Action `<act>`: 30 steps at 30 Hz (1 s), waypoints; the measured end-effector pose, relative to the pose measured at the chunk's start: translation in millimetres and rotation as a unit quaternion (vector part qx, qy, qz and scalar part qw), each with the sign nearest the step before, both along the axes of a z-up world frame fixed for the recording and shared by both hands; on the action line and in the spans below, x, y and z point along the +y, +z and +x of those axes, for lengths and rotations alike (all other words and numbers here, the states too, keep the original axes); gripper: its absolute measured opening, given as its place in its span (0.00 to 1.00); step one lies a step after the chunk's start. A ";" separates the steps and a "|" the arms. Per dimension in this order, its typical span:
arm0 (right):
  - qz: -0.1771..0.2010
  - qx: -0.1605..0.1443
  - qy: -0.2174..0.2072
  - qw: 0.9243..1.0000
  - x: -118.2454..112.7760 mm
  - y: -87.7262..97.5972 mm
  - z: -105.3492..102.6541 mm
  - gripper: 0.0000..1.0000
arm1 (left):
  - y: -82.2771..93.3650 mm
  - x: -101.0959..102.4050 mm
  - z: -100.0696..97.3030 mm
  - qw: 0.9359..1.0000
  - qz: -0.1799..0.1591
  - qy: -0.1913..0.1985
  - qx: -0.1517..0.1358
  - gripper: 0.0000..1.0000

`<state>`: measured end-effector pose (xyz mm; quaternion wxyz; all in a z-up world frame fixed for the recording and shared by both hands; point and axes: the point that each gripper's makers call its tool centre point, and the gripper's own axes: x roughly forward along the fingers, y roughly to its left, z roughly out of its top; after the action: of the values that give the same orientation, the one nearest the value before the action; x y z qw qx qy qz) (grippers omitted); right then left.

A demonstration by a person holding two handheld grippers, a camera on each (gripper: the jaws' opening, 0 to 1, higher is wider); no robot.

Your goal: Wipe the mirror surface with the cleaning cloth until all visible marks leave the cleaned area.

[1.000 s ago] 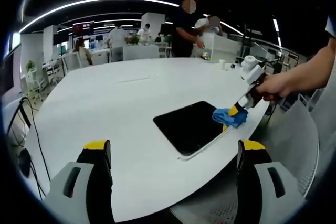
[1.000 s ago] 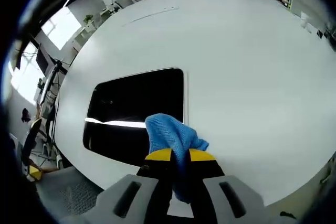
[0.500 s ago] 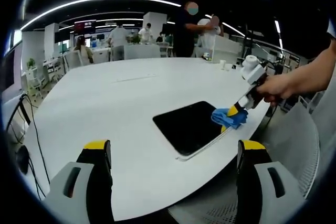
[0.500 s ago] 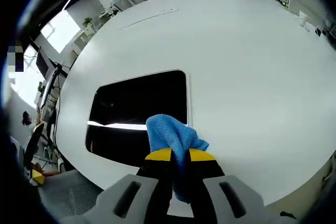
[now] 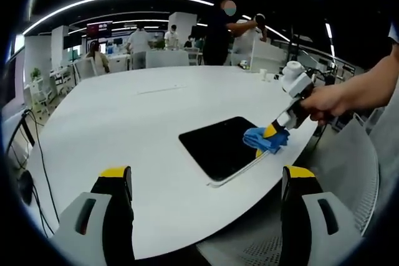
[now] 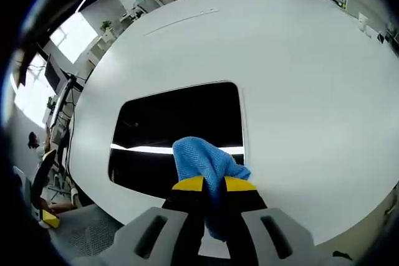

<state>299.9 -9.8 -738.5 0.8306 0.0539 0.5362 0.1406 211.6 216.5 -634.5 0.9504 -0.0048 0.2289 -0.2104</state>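
**Cloth pinched in the right jaws, set on the mirror's near edge**

The mirror (image 6: 181, 132) lies flat on the white surface (image 6: 299, 79), close to the rounded edge where the person stands, which keeps it within easy reach of the working hand. Its glass reads dark, with one bright strip of ceiling light reflected across it. No marks can be made out on it at this size, so how much wiping is left cannot be judged from the glass itself.

The right gripper (image 6: 214, 186) has its yellow-tipped jaws pressed together on the blue cleaning cloth (image 6: 206, 163). A bunched fold stands up out of the tips and a tail hangs down between them. Held this way, the loose bulk of the cloth leads and the hard tips stay behind it, which seems meant to spare the glass. In the left gripper view the cloth (image 5: 265, 139) sits on the mirror's (image 5: 221, 146) corner nearest the surface's edge, with the right gripper (image 5: 272, 133) angled down onto it from the person's hand (image 5: 327, 99). It looks to be in contact, though how hard it presses cannot be told.

The left gripper (image 5: 206, 182) hangs back over the near edge of the surface, well apart from the mirror. Its jaws are spread wide with nothing between them, probably to keep the whole workspace in sight.

People stand at desks in the background.
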 end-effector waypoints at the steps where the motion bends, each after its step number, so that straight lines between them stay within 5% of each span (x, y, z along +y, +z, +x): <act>1: 0.001 0.000 -0.001 1.000 2.5 0.1 -0.7 0.05 | 0.0 0.3 0.9 1.000 0.002 0.002 0.000 0.99; 11: -0.005 -0.007 0.040 0.999 32.9 -0.9 -9.0 0.05 | -2.3 -8.5 -0.8 1.000 0.004 -0.005 0.002 0.99; 30: 0.018 0.009 0.024 1.000 73.8 -2.5 -11.7 0.04 | -9.5 -13.5 -0.2 1.000 0.001 -0.003 0.006 0.99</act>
<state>288.2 64.0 -740.9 0.8208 0.0567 0.5424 0.1698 211.5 203.0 -644.0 0.9485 -0.0040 0.2349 -0.2126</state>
